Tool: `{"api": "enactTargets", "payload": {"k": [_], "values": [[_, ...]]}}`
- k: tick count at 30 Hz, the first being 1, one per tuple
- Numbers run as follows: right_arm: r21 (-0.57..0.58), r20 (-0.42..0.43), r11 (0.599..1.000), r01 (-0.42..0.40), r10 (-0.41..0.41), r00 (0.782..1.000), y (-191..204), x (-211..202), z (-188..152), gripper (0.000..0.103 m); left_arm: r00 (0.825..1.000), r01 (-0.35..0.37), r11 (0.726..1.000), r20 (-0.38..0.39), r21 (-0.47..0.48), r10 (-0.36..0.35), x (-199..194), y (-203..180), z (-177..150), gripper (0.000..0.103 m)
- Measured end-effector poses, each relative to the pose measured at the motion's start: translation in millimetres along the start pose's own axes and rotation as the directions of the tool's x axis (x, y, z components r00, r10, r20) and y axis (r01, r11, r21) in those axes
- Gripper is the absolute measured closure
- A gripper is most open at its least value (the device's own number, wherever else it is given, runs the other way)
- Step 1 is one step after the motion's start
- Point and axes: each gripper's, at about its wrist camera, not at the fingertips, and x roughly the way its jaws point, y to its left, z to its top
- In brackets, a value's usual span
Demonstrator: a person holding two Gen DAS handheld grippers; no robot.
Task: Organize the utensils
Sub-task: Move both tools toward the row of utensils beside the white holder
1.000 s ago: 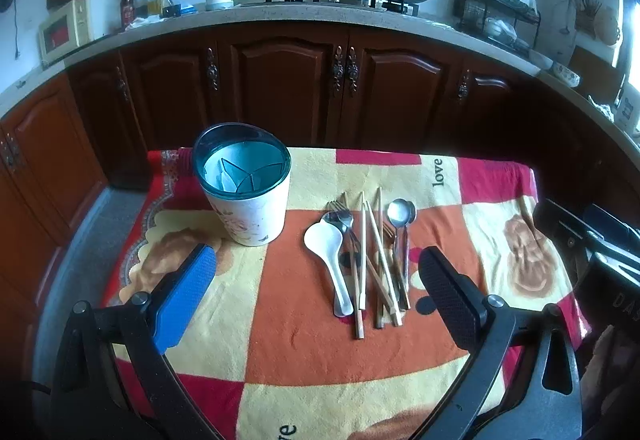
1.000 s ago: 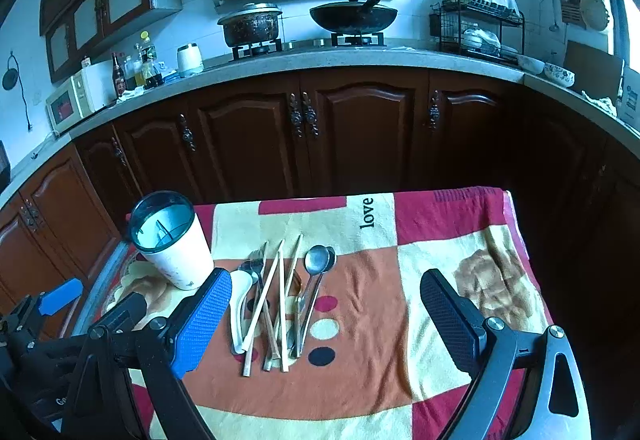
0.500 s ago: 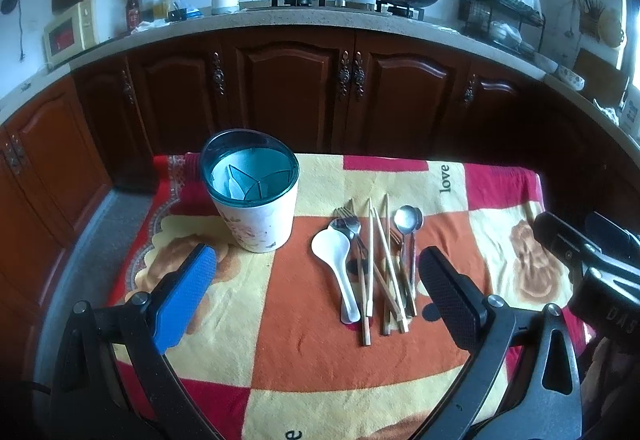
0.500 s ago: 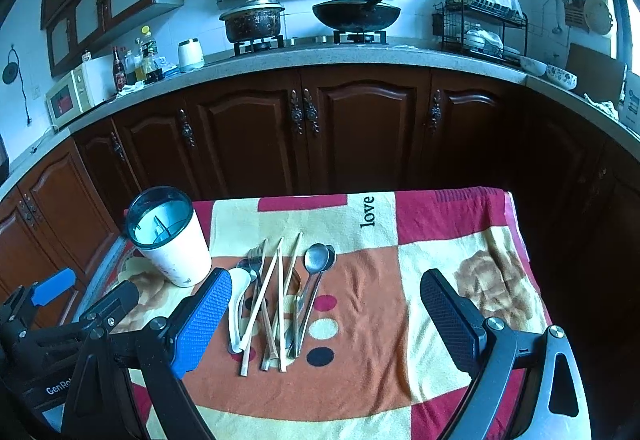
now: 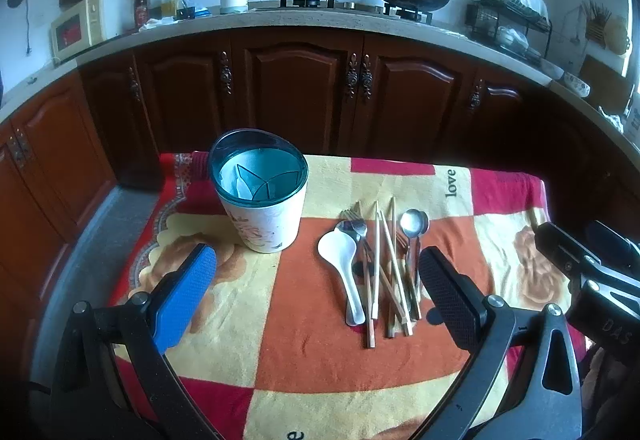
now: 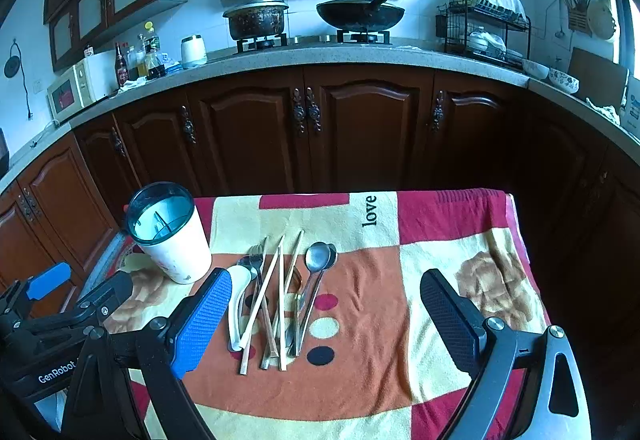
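Patchwork blanket (image 5: 320,352) under holder (image 5: 264,216), utensils (image 5: 380,268)

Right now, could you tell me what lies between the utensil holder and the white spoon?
Only bare cloth separates the utensil holder from the white spoon; the left wrist view shows it.

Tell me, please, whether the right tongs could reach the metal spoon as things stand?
Probably yes: the right tongs are open, and the metal spoon lies at the pile's right edge, nothing above it.
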Motion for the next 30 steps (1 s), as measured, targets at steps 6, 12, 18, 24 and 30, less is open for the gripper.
{"api": "enactTargets", "payload": {"k": [6,12,18,24,30], "values": [[0.0,-0.006,1.0,0.002,-0.002,1.0,-0.8,2.0,-0.9,0.009,1.0,-0.005,1.0,-0.001,0.0,0.005,0.1,0.1,-0.5,0.001],[-0.008,-0.006,1.0,0.011,-0.011,1.0,-0.4,4.5,-2.2,0.009,1.0,-0.007,1.0,0.001,-0.004,0.007,2.2,0.1,-1.3,0.001],[-0.016,-0.011,1.0,0.01,-0.01,1.0,-0.7,7.7,-3.1,0.009,1.0,-0.012,1.0,-0.004,-0.007,0.012,4.4,0.4,-1.5,0.001],[-0.011,-0.02,1.0,0.01,-0.011,1.0,-1.8,11.7,-3.7,0.009,1.0,-0.012,1.0,-0.012,-0.002,0.012,8.0,-0.3,-1.3,0.001],[-0.012,-0.032,1.0,0.014,-0.014,0.999,-3.3,17.2,-4.4,0.009,0.999,-0.008,1.0,-0.037,-0.003,0.007,15.3,-0.6,-3.4,0.001]]}}
